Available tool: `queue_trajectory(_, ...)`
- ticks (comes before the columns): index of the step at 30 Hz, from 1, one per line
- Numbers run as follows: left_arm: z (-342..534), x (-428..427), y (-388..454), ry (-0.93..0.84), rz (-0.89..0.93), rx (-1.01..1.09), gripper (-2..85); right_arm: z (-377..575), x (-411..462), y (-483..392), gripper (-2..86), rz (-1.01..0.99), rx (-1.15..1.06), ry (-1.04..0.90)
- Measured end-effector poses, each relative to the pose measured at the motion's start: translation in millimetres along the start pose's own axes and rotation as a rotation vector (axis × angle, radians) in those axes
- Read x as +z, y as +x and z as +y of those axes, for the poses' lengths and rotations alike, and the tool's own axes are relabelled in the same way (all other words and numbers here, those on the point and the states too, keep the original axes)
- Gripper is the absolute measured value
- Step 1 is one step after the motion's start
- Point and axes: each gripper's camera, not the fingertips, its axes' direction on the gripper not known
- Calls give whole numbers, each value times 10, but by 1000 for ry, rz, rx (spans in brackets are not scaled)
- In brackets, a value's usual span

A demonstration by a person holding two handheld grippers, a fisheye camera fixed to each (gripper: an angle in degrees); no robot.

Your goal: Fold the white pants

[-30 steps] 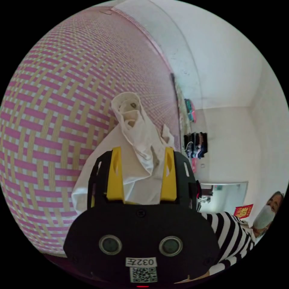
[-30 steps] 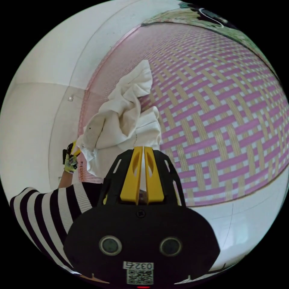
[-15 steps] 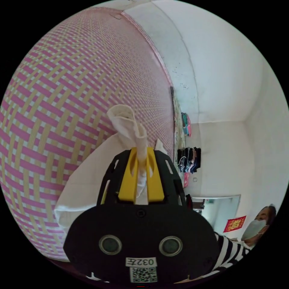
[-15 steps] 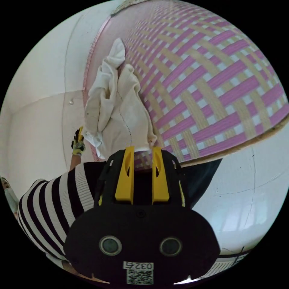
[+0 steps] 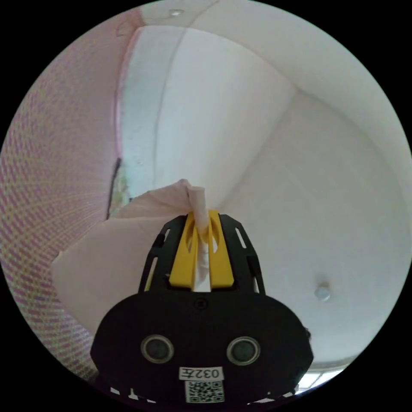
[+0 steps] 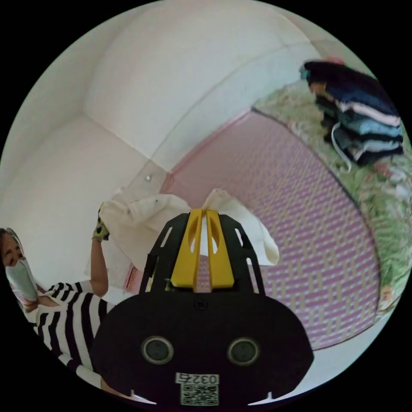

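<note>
With both grippers clamped on the pants, lifted above the mat toward two o'clock, keep the cloth taut.

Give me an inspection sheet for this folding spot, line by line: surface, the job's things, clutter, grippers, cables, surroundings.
Surface: pink and tan woven mat, lying flat beside a green patterned cover.
Job's things: white pants, lifted off the mat and held up between the two grippers.
Clutter: a stack of folded clothes on the green cover, apart from the mat.
Grippers: left gripper shut on a bunched edge of the pants; right gripper shut on another edge of them.
Cables: nothing seen.
Surroundings: plain white walls; a person's striped sleeve at the edge of the right gripper view.
</note>
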Motion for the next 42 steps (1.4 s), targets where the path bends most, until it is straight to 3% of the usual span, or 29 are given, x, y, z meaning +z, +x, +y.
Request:
queue_trajectory(3,68,-500,493,89,52,143,-10,-204,-677,-109,-8,22,-43,147)
queue_trajectory(7,385,-1469,481,186,-98,172,-9,-83,-1079,89,-8,-12,-14,178)
queue_trajectory(10,683,-2058,2,197,-216,51,-8,163,-1005,479,-7,-187,74,145)
queue_trajectory(12,873,-2393,-374,200,-309,-40,-8,356,-776,742,-7,-128,146,29)
queue_trajectory(14,1104,-2831,-966,165,-580,-220,-8,700,-346,1283,-6,-10,305,-172)
queue_trajectory(17,1455,-3201,-1638,202,-690,-452,-9,1182,11,1847,-5,45,496,-270)
queue_trajectory(21,1638,-3179,-1834,254,-704,-430,-7,1418,61,1948,8,168,503,-287)
queue_trajectory(26,1510,-2860,-1875,213,-755,-375,2,1540,10,2055,83,43,511,-228)
queue_trajectory(33,1411,-2422,-1906,234,-825,-326,-3,1509,102,1943,8,87,500,-225)
queue_trajectory(37,1414,-2195,-1734,229,-744,-229,-8,1494,-157,1637,-2,44,397,-212)
queue_trajectory(39,1440,-2150,-1704,219,-782,-207,-7,1570,-246,1584,0,70,394,-248)
queue_trajectory(42,1513,-2148,-1917,174,-1004,-337,2,1751,-255,1671,15,111,439,-324)
